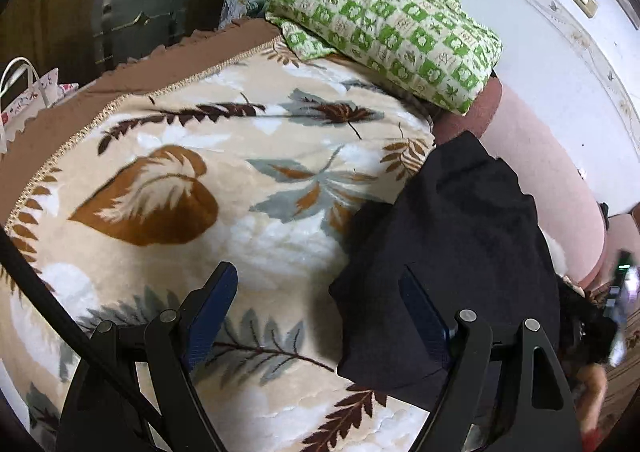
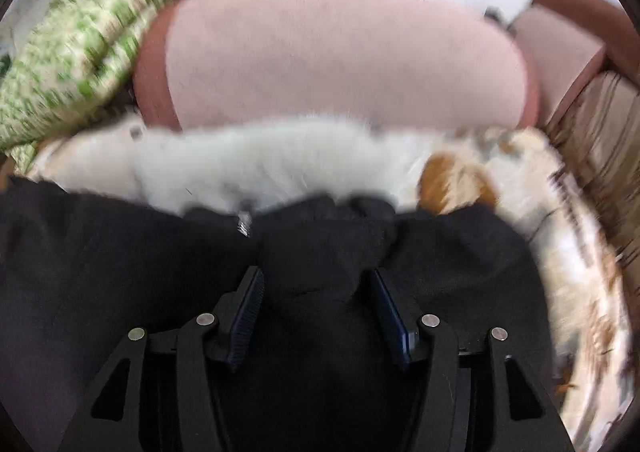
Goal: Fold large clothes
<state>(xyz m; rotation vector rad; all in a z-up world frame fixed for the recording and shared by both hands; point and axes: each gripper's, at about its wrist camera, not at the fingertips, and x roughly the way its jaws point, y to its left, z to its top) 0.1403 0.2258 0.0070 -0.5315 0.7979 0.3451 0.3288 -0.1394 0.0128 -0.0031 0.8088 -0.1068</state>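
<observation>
From my left wrist camera I get the sharp, wide picture: a cream blanket (image 1: 208, 180) printed with brown and grey leaves spreads across the surface, edged by a brown border with stitched trim. At its far side lies a folded green-and-white checked quilt (image 1: 384, 20), with a pink cushion (image 1: 540, 168) to the right of it, against the pale wall. A white bag with handles (image 1: 28, 92) sits at the far left, which my right camera never shows.

My right wrist camera is smeared with blur, but it gives what the left cannot: the black garment (image 2: 120, 272) close up, filling the lower half of the view, with a fluffy white band (image 2: 248, 168) lying along its far edge and a bunched ridge of dark cloth in the middle.

The garment lies on the right part of the blanket, near the pink cushion; from the left view it is a dark, matte heap (image 1: 460, 244) with a rumpled left edge.

My left gripper (image 1: 320, 316) has its fingers wide apart with nothing between them; its right finger stands in front of the garment's left edge. My right gripper (image 2: 318, 316) is partly open, its blue pads (image 2: 248, 316) either side of the bunched ridge; I cannot tell whether they press on it.
</observation>
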